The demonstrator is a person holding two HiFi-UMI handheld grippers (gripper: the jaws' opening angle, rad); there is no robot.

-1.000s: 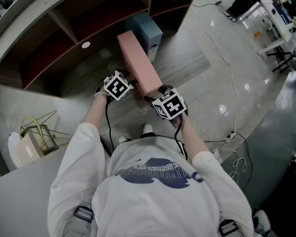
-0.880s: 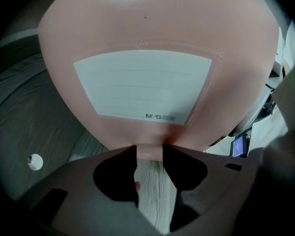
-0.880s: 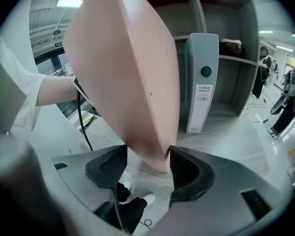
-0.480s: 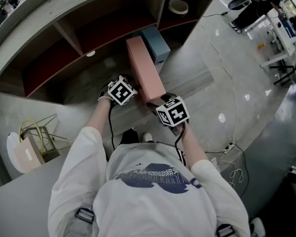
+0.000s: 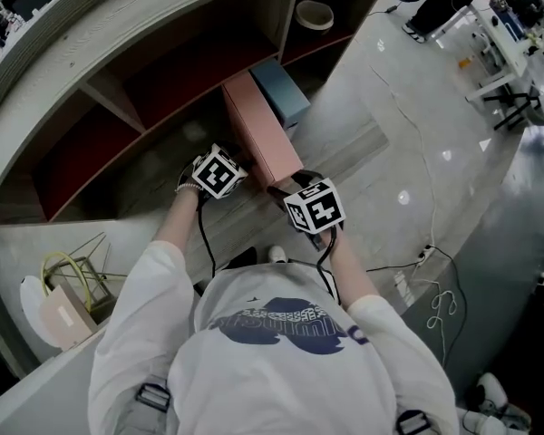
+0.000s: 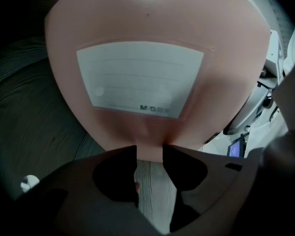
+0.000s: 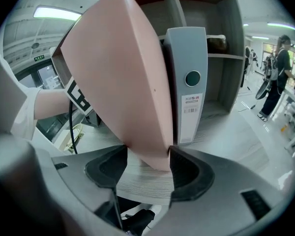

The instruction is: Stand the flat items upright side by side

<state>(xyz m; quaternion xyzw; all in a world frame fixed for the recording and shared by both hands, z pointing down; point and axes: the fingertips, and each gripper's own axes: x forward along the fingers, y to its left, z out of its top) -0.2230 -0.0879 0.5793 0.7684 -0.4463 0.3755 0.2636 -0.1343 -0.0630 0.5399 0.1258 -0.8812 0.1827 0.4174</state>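
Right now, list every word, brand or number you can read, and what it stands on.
"M&G", followed by blurred characters: white label on the pink folder.
Too small to read: spine label on the grey binder.
Too small to read: green wall sign.

Paper bag (image 5: pixel 62 314), pale round bowl (image 5: pixel 314 14)

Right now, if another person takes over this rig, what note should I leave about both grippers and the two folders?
The left gripper is shut on the lower edge of the pink folder.
The right gripper is shut on its lower corner.
The pink folder is held tilted over the wooden ledge, close beside the grey binder.
Done: the grey binder stands upright on the ledge.
Left: straighten the pink folder, set it next to the grey binder, then release.
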